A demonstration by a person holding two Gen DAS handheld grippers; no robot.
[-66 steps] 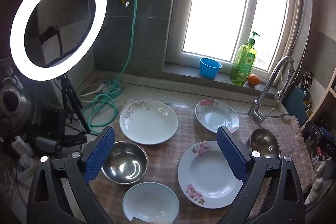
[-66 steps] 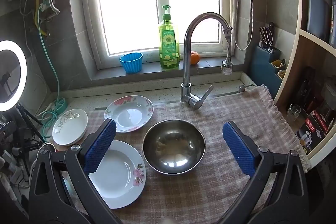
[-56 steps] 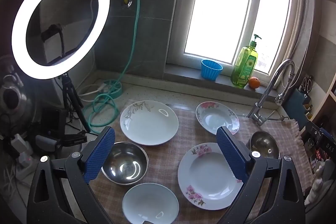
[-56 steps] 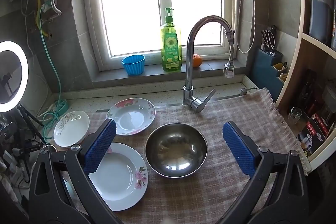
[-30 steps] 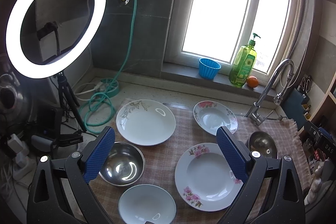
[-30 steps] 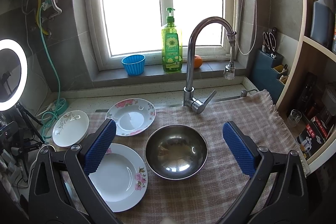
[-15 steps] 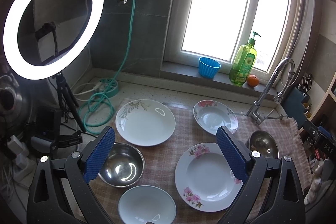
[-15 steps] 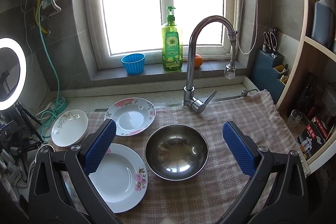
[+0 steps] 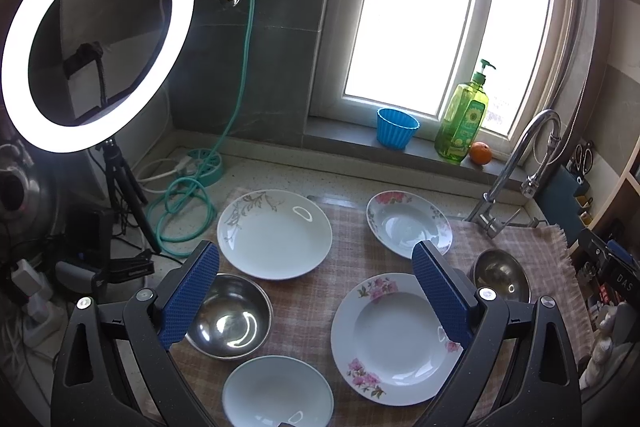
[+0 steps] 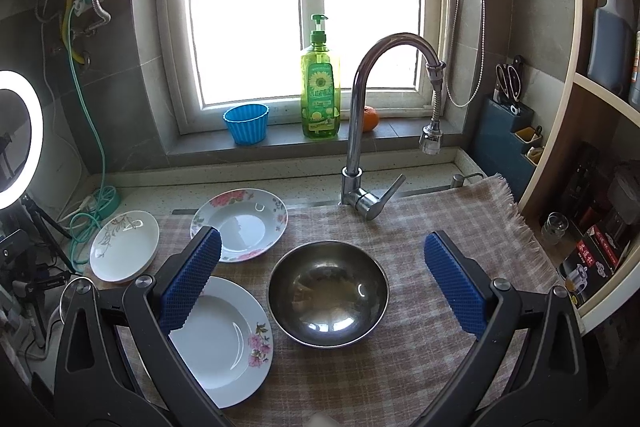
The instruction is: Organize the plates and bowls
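On the checked cloth (image 9: 320,291) lie a white plate with a grey leaf print (image 9: 274,233), a pink-flowered plate at the back (image 9: 408,223), a larger pink-flowered plate (image 9: 396,337), a plain white dish (image 9: 277,391) and two steel bowls (image 9: 230,315) (image 9: 500,273). My left gripper (image 9: 316,291) is open and empty above them. My right gripper (image 10: 322,283) is open and empty above the right steel bowl (image 10: 328,293), with the flowered plates (image 10: 239,223) (image 10: 224,339) and the leaf plate (image 10: 124,245) to its left.
A chrome tap (image 10: 360,131) stands behind the right bowl. A soap bottle (image 10: 320,87), a blue cup (image 10: 246,123) and an orange (image 10: 370,119) sit on the sill. A lit ring light on a tripod (image 9: 96,39) and a green hose (image 9: 180,203) stand at left. Shelves (image 10: 592,187) at right.
Both grippers have drifted slightly; the views shift a little. No dish has moved and both grippers stay open.
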